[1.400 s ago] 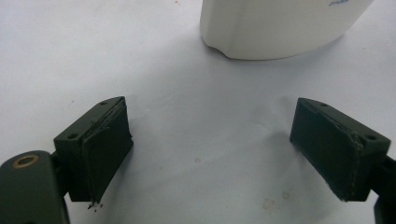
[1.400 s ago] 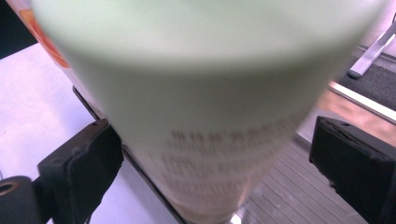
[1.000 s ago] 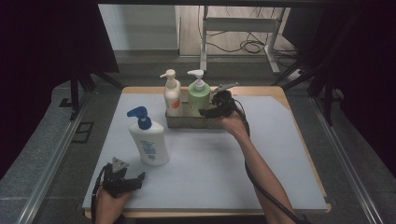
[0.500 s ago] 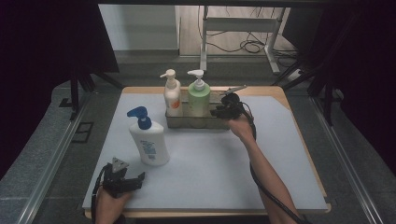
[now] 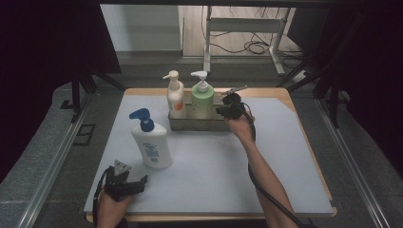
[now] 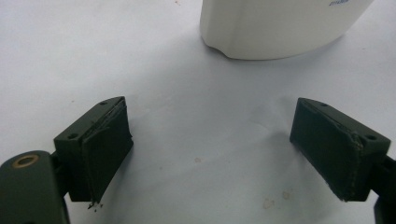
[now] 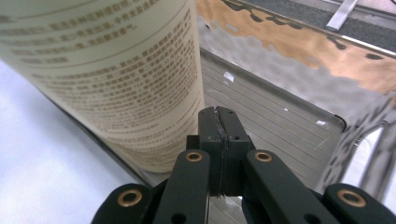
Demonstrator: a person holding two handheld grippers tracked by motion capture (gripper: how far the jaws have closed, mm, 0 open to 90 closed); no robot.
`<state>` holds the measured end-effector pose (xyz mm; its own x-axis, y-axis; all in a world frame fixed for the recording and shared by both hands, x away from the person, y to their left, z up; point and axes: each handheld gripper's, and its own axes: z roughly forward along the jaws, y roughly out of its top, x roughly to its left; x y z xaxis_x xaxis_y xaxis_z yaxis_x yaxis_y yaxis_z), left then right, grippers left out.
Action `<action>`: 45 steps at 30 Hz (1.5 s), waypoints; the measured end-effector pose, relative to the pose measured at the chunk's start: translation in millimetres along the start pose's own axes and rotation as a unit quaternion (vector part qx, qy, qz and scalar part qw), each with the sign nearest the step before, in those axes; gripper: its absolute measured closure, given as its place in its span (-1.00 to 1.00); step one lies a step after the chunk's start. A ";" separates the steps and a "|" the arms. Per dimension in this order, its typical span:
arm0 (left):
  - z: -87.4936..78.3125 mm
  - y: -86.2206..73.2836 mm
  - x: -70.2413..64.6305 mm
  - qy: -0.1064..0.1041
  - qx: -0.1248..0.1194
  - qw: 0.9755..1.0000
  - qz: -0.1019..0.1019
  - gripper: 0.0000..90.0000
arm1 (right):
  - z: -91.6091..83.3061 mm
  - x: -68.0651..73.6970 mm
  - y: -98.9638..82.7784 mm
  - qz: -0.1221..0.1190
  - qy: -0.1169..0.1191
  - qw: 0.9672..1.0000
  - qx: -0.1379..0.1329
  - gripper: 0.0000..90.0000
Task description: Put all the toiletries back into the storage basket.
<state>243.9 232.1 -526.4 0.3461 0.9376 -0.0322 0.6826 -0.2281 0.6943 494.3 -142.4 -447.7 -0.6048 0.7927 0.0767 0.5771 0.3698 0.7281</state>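
A metal tray (image 5: 190,124) at the back of the white mat holds a white-and-orange pump bottle (image 5: 175,97) and a green pump bottle (image 5: 202,97). My right gripper (image 5: 221,110) is at the tray's right end beside the green bottle. Its jaws have just closed, and in the right gripper view (image 7: 219,116) the pads meet above the tray's ribbed floor (image 7: 280,121), next to a bottle's printed label (image 7: 116,70). I cannot tell whether they pinch the thin tray wall. A white bottle with a blue pump (image 5: 152,145) stands in front. My left gripper (image 5: 139,183) rests open near the front edge, short of that bottle's base (image 6: 275,28).
The mat (image 5: 285,156) lies on a wooden tabletop with a grey frame around it. A cable trails from the right gripper along the forearm. Beyond the table are a floor with cables and a metal stand.
The right gripper edged slightly right at the tray's end beside the green bottle. The left hand and the bottles have stayed where they were.
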 end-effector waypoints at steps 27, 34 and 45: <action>0.0 0.1 0.1 0.000 0.000 1.000 0.000 -0.74 | 21.0 7.1 3.2 0.007 0.000 1.000 0.025 0.99; 0.0 0.0 0.1 0.000 0.000 1.000 0.000 -0.74 | 24.8 14.2 4.5 0.001 0.006 1.000 0.028 0.98; 0.1 0.1 0.1 0.000 0.000 1.000 0.000 -0.74 | 29.7 24.8 8.1 -0.010 0.012 0.999 0.030 0.98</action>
<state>244.0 232.1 -526.4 0.3461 0.9376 -0.0329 0.6831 -0.2278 0.6939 500.3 -105.3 -460.1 -0.6292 0.7732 0.0787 0.5954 0.4145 0.6883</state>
